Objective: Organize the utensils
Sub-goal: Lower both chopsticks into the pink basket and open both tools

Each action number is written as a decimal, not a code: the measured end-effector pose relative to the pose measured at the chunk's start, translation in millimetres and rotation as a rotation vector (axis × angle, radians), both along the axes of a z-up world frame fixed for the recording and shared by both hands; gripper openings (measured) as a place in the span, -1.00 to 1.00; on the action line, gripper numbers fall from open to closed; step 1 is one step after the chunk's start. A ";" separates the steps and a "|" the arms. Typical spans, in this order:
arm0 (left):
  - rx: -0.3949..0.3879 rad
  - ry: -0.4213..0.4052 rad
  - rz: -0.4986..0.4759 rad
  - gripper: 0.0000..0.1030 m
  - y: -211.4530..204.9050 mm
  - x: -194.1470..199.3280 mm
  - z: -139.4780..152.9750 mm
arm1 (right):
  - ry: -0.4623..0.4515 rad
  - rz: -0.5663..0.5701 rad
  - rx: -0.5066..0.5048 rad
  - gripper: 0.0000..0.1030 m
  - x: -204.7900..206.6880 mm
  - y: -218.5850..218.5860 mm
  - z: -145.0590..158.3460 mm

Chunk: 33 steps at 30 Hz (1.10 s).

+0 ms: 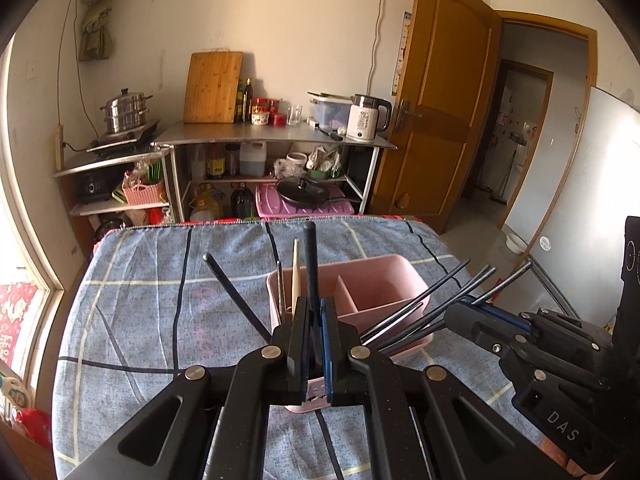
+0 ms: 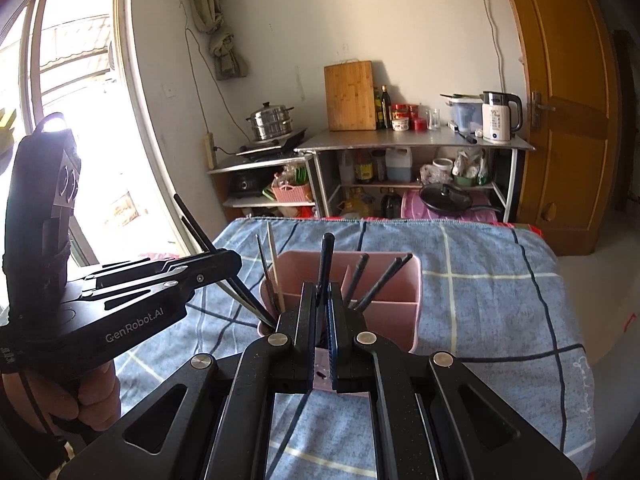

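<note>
Looking along your left gripper (image 1: pixel 315 320), you see its jaws clamped on dark chopsticks (image 1: pixel 310 264) that rise toward 12 o'clock. One dark stick (image 1: pixel 232 294) splays off toward 10 o'clock. Behind the jaws, the pink utensil caddy (image 1: pixel 384 280) stands on the surface, which is covered with a blue plaid cloth (image 1: pixel 152 292). A pale chopstick (image 1: pixel 295 270) and a thin metal one (image 1: pixel 281 292) stand in its left compartment. At 3 o'clock your right gripper (image 1: pixel 460 312) holds a fan of dark chopsticks (image 1: pixel 452 288).

Turning to the right wrist view, your right gripper (image 2: pixel 321 312) is closed on a bundle of dark chopsticks (image 2: pixel 326 264), with several tips spreading toward 1 o'clock over the caddy (image 2: pixel 404 280). The caddy sits just ahead, at 12 o'clock. At 9 o'clock your left gripper (image 2: pixel 224 264) is held by a hand (image 2: pixel 88 396), its sticks crossing toward the caddy's left compartment.
</note>
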<state>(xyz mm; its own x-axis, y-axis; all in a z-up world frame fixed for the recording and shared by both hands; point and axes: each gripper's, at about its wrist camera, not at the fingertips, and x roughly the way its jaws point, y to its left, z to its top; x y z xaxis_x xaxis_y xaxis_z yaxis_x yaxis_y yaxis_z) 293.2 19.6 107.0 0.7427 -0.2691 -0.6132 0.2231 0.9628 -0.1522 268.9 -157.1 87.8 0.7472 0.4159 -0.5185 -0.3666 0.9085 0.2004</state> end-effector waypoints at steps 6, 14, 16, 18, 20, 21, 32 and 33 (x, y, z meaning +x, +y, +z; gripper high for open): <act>0.020 0.006 -0.001 -0.89 -3.6 5.5 -11.5 | 0.046 0.007 -0.017 -0.90 11.4 4.6 -15.7; 0.002 -0.009 -0.017 -0.53 -1.9 -1.4 -6.0 | 0.043 -0.001 -0.006 -0.86 7.1 0.3 -9.3; -0.008 -0.021 -0.019 -0.40 -1.1 -6.0 -1.7 | 0.032 -0.002 0.001 -0.79 3.6 -1.9 -4.5; -0.010 -0.035 -0.018 -0.36 -0.3 -11.6 3.2 | 0.020 -0.006 0.001 -0.78 -0.8 -3.5 0.7; -0.012 -0.048 -0.017 -0.36 0.4 -18.0 8.3 | 0.011 -0.007 0.005 -0.78 -4.0 -5.2 4.4; -0.013 -0.055 -0.016 -0.35 1.0 -22.1 10.8 | 0.004 -0.008 0.008 -0.78 -7.6 -6.9 7.0; -0.052 -0.110 0.032 -0.24 17.1 -73.8 25.8 | -0.030 -0.029 0.040 -0.72 -43.8 -28.6 18.6; -0.055 -0.113 0.033 -0.24 17.8 -79.7 25.9 | -0.032 -0.031 0.043 -0.69 -48.5 -31.8 18.3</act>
<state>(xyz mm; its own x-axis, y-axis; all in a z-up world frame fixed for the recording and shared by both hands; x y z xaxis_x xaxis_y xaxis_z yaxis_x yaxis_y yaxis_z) 213.5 37.4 132.9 0.8152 -0.2736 -0.5104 0.2097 0.9610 -0.1803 220.4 -188.9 106.2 0.7758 0.4139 -0.4762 -0.3455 0.9102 0.2284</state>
